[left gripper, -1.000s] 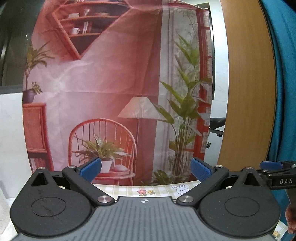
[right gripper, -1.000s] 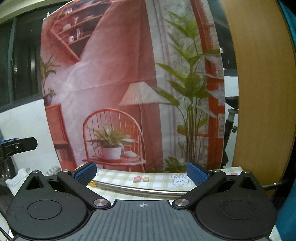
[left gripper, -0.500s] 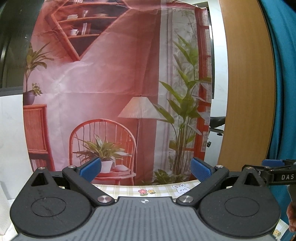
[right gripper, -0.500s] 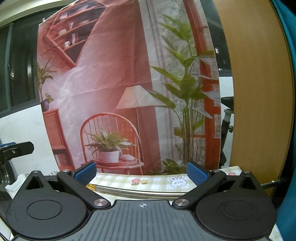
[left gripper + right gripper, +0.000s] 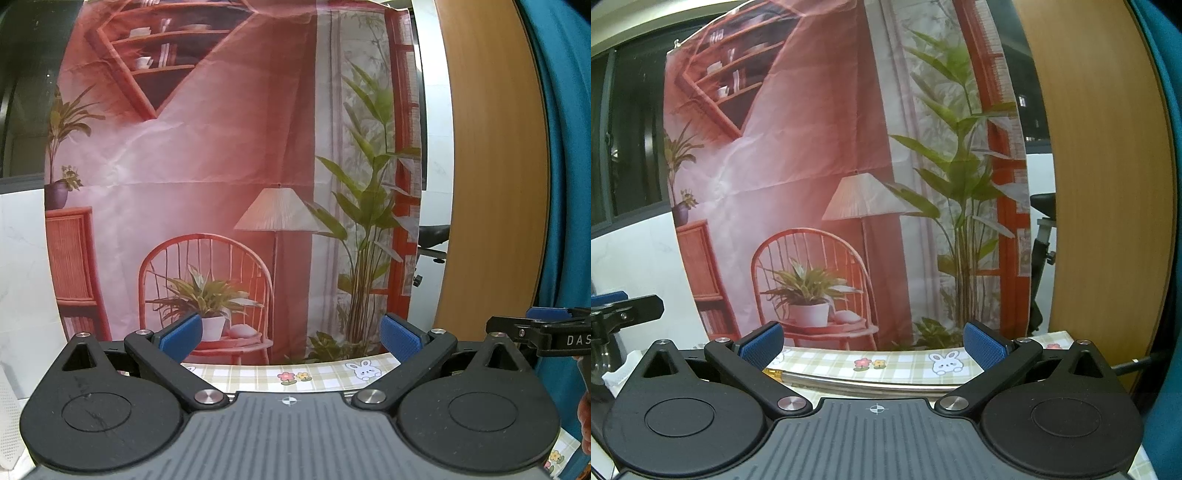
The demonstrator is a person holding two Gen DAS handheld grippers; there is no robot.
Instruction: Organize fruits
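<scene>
In the left wrist view we see the right gripper [image 5: 546, 325] — at the right edge of the frame — sitting a little lower than a second ago, its black bar now level with the near blue pad. In the right wrist view the printed backdrop [image 5: 827, 177] has slid lower and rightward, more of the checked tablecloth [image 5: 908, 363] shows at lower centre, and the steel tube [image 5: 857, 384] lies further down — while the left gripper [image 5: 613, 310], at the left edge, also sits lower.
</scene>
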